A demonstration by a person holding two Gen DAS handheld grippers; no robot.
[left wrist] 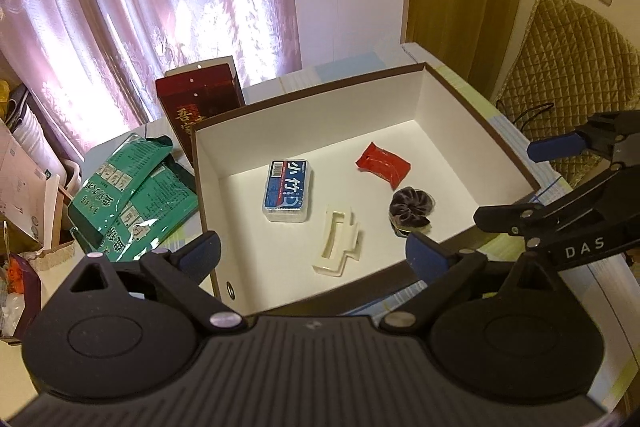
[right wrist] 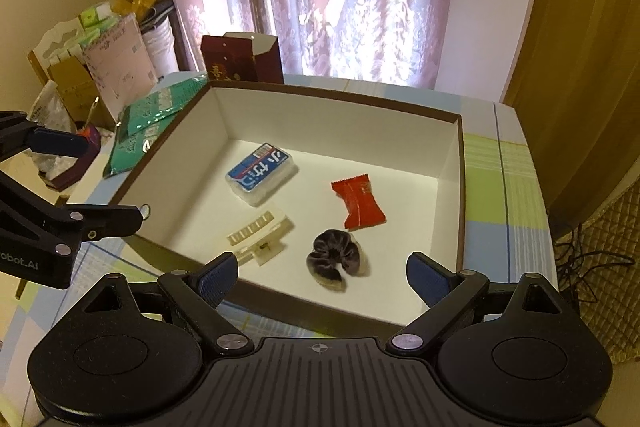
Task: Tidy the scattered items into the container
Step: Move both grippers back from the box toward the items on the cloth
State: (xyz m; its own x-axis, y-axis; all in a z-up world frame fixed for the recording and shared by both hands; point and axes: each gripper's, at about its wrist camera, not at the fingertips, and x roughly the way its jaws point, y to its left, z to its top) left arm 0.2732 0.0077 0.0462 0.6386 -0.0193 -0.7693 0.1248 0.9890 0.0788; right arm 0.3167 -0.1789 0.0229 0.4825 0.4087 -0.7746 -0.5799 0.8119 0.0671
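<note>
Hovering above the near rim of the box [right wrist: 460, 187], both tongs stand spread with nothing between their pads: the left gripper [left wrist: 312, 251] over the near left corner, the right gripper [right wrist: 322, 277] over the near edge by the scrunchie. Four small items already lie on the white floor of the box: the blue case [right wrist: 260, 177] toward the far left, the red sachet [right wrist: 358, 203] to the right, the cream hair clip [right wrist: 260, 233] near left and the dark scrunchie [right wrist: 334, 259] nearest. Outside, the green packets [left wrist: 132, 195] lie on the table just left of the box wall, and the dark red carton [left wrist: 200, 99] stands touching its far left corner. Judging by this, the small pieces are done and the step in hand is choosing what comes next. If the packets count as scattered items, the left gripper would swing left, drop low and pinch one flat edge.
</note>
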